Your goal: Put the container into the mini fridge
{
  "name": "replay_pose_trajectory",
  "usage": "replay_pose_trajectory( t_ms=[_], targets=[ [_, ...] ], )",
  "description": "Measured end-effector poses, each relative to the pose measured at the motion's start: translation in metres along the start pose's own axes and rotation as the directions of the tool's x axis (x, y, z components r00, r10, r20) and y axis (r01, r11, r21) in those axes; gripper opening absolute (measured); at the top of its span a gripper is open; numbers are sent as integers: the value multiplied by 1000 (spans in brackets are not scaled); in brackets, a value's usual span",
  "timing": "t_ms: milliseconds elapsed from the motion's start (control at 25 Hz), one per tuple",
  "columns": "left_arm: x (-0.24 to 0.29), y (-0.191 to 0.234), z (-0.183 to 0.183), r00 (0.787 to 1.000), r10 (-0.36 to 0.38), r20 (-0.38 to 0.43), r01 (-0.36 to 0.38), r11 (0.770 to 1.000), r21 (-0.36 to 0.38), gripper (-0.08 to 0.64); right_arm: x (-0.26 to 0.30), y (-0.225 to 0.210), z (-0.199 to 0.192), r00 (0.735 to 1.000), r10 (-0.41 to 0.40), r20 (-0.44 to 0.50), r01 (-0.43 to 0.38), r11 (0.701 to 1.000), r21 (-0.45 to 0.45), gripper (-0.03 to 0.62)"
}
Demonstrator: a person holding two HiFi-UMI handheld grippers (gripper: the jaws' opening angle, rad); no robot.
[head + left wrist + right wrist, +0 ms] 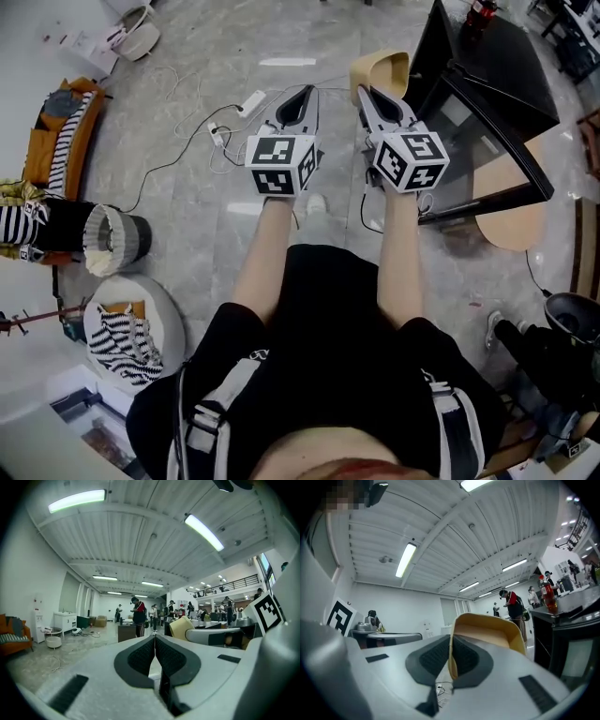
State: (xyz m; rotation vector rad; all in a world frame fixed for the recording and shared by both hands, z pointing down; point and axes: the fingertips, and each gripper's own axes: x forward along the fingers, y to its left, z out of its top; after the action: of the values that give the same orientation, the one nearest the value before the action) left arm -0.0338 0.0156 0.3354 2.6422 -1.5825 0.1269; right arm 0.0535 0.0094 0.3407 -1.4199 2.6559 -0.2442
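Note:
A tan open-topped container point(382, 71) hangs in front of me with my right gripper point(362, 92) shut on its rim. The right gripper view shows the container point(492, 632) with its wall pinched between the dark pads point(433, 657). My left gripper point(306, 96) is held level beside the right one, shut with nothing in it; its pads point(140, 656) meet at the tips in the left gripper view. The black mini fridge point(487, 103) stands just right of the container, its glass door point(497, 150) swung open toward me.
A white power strip point(251, 102) and cables lie on the marble floor ahead. A lidded bin point(112, 239), an orange sofa point(64, 131) and a basket of striped cloth point(127, 333) are on the left. A round wooden tabletop point(511, 202) sits by the fridge.

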Motion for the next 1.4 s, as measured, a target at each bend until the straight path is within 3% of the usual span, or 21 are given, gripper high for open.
replay_pose_trajectory(
  t_ms=[320, 720, 1040, 1160, 1400],
  targets=[
    [85, 33, -34, 998, -43, -56, 37, 995, -88, 10, 47, -61, -24, 987, -100, -123, 86, 990, -115, 18],
    [222, 125, -44, 990, -76, -122, 63, 992, -112, 10, 198, -138, -50, 969, -138, -203, 125, 989, -76, 18],
    [298, 199, -28, 990, -124, -71, 114, 984, -134, 11, 296, -177, -57, 939, -217, -268, 191, 974, -120, 18],
    [321, 199, -29, 985, -154, -74, 142, 978, -151, 10, 305, -198, -64, 894, -285, -346, 233, 955, -185, 18],
    [371, 153, -19, 962, -267, -56, 257, 956, -140, 11, 278, -266, -74, 731, -472, -493, 358, 880, -312, 18]
  ],
)
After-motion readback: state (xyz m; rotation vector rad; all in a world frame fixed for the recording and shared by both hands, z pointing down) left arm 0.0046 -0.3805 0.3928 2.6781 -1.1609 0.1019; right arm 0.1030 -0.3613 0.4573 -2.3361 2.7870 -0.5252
